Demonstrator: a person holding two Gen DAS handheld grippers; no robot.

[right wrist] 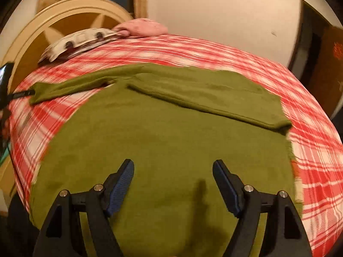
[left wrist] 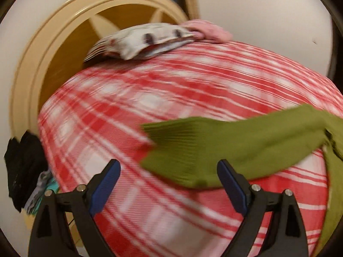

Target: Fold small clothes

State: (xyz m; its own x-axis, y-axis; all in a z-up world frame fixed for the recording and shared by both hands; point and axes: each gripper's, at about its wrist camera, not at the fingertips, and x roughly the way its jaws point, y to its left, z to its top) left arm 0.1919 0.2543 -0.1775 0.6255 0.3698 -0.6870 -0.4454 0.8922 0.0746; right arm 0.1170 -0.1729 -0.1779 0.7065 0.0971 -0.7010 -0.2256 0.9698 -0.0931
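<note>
An olive green long-sleeved top (right wrist: pixel 163 137) lies spread flat on a bed with a red and white plaid cover (right wrist: pixel 310 128). Its right sleeve (right wrist: pixel 205 100) is folded across the chest. Its left sleeve (left wrist: pixel 225 147) stretches out over the plaid. My left gripper (left wrist: pixel 169 167) is open and empty, hovering just before that sleeve's cuff. My right gripper (right wrist: pixel 173 167) is open and empty above the top's lower body. The left gripper's tip (right wrist: pixel 20 95) shows at the sleeve cuff in the right wrist view.
A folded white patterned garment (left wrist: pixel 145 40) and a pink one (left wrist: pixel 205 31) lie at the bed's far edge. A cream round headboard (left wrist: pixel 53 49) stands behind. Dark clothes (left wrist: pixel 23 167) hang at the left. A dark doorway (right wrist: pixel 317 64) is at the right.
</note>
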